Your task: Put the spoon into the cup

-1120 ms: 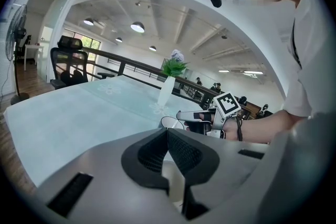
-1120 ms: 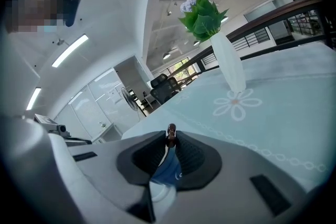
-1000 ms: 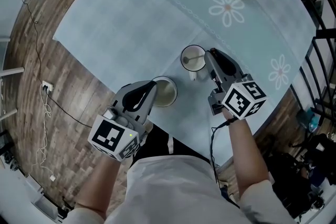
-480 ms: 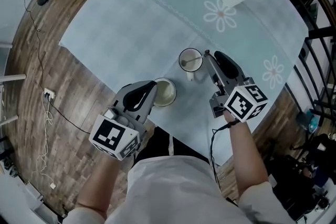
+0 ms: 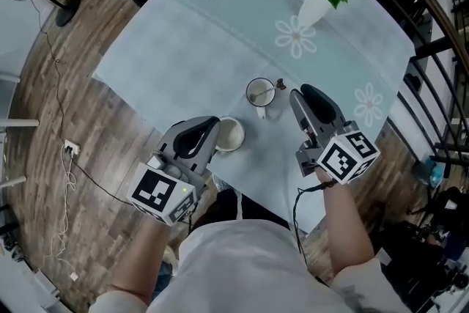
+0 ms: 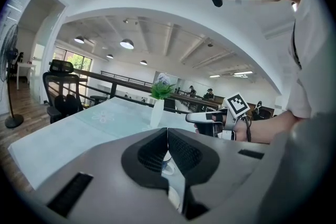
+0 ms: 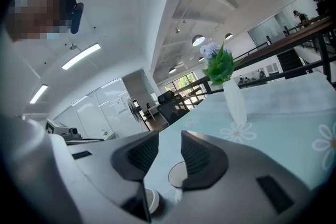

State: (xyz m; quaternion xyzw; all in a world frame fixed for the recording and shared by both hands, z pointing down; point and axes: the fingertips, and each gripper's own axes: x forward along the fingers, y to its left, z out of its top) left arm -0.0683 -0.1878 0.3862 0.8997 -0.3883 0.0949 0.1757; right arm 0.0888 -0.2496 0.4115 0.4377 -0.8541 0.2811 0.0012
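Where the spoon (image 5: 264, 91) sits, it is inside the white cup (image 5: 260, 93), bowl end down in the well and handle leaning on the rim toward the right side. The cup stands upright on the bench (image 5: 168, 48), which is covered with a pale blue cloth printed with white flowers. Right gripper (image 5: 302, 94) is just beside the cup, clear of it, with jaws spread wide and nothing between them; in the right gripper view the cup shows below the gap. A second white cup (image 5: 230, 134) stands nearer the bench edge. The left gripper (image 5: 214, 124) is at its side with jaws pressed together, empty. A white vase (image 5: 314, 7) of green foliage stands well apart at the far side.
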